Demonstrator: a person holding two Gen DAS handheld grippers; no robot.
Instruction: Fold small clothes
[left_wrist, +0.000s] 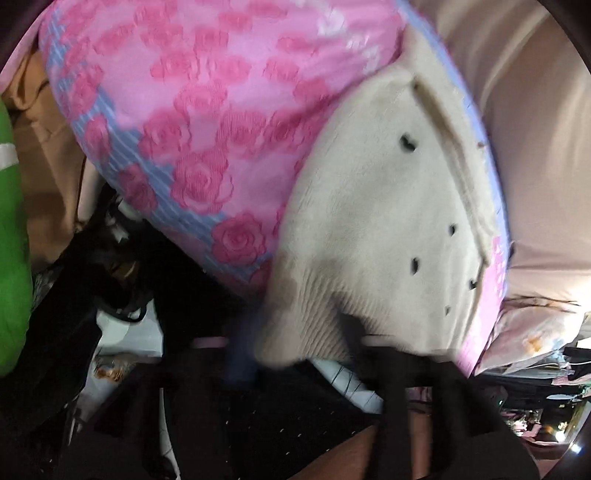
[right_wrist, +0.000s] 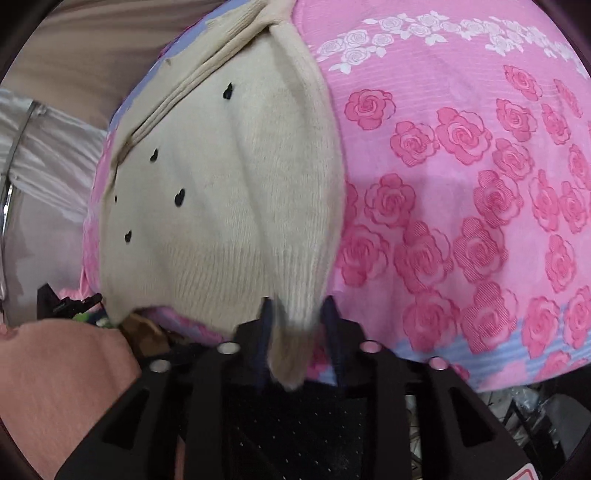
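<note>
Cream knit sweater (right_wrist: 221, 192): soft, light, floppy; lies on rose-print bed sheet (right_wrist: 461, 184).
Grasp place: ribbed hem corners.
Right hand-held gripper (right_wrist: 301, 343): released, hem between jaws.
Left hand-held gripper (left_wrist: 295, 350): released at hem.

cream knit sweater (right_wrist: 221, 206) with tiny black hearts, on a pink bedsheet (right_wrist: 461, 206) covered in darker pink roses, lavender-striped border
</note>
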